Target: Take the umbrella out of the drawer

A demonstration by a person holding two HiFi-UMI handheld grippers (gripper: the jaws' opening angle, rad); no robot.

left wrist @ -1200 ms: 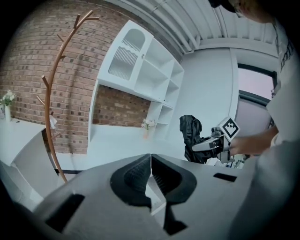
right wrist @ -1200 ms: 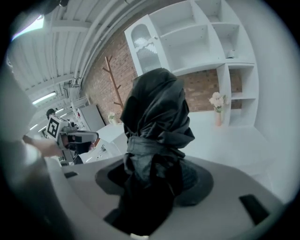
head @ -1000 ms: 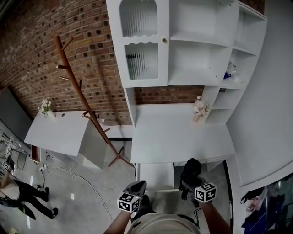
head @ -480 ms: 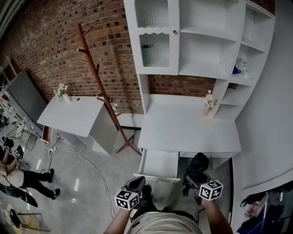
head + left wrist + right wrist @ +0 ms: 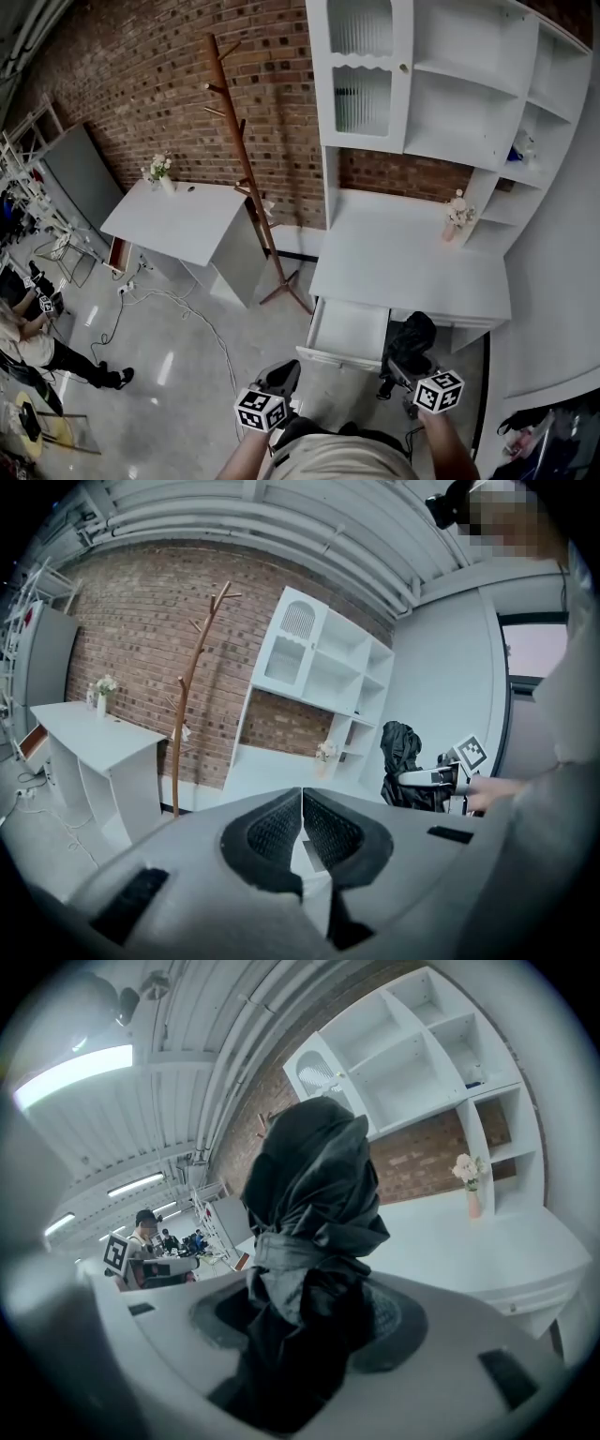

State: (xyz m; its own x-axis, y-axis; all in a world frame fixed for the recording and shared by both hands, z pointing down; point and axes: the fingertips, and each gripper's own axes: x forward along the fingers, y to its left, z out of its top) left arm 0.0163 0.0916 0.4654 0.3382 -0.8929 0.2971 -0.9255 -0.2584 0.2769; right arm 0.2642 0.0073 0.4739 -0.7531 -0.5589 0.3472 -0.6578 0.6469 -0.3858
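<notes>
Your right gripper (image 5: 405,368) pinches the folded black umbrella (image 5: 413,336), lower right of the head view. The umbrella stands up between the pads, out of the drawer (image 5: 349,330). The drawer is pulled open under the white bench (image 5: 412,262), just left of the umbrella. Your left gripper (image 5: 302,819) has its jaws pressed together, pad against pad. It sits at bottom centre of the head view, apart from drawer and umbrella. A coat rack (image 5: 246,159) stands before the brick wall, left of the bench. A flower vase (image 5: 457,214) stands at the bench's far right.
</notes>
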